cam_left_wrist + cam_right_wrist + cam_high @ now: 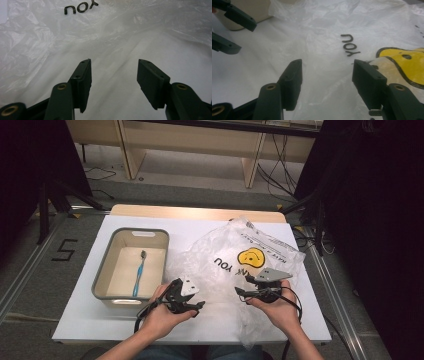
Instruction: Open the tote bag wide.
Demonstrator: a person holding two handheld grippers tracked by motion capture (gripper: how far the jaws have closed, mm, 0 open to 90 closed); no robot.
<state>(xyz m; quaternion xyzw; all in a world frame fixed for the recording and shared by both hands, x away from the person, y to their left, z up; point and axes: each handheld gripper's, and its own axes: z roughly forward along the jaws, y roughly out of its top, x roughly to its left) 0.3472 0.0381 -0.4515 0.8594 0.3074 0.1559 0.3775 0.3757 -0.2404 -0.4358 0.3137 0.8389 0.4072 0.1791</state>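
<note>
this looks like a lab or recording room set up for handling trials, not a home. a white board (90,320) lies on a small wooden table (200,213) standing on grey carpet (30,285), boxed in by metal floor rails (20,275). a taped number five (64,250) marks the floor at the left. black curtains (380,220) hang on both sides, loose cables (272,175) trail over the floor, and plain wooden benches (200,140) stand behind.

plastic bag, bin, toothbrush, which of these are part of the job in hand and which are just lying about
In the job: plastic bag, left gripper and right gripper, both open at its near edge.

Lying about: grey bin, blue toothbrush inside it.
</note>
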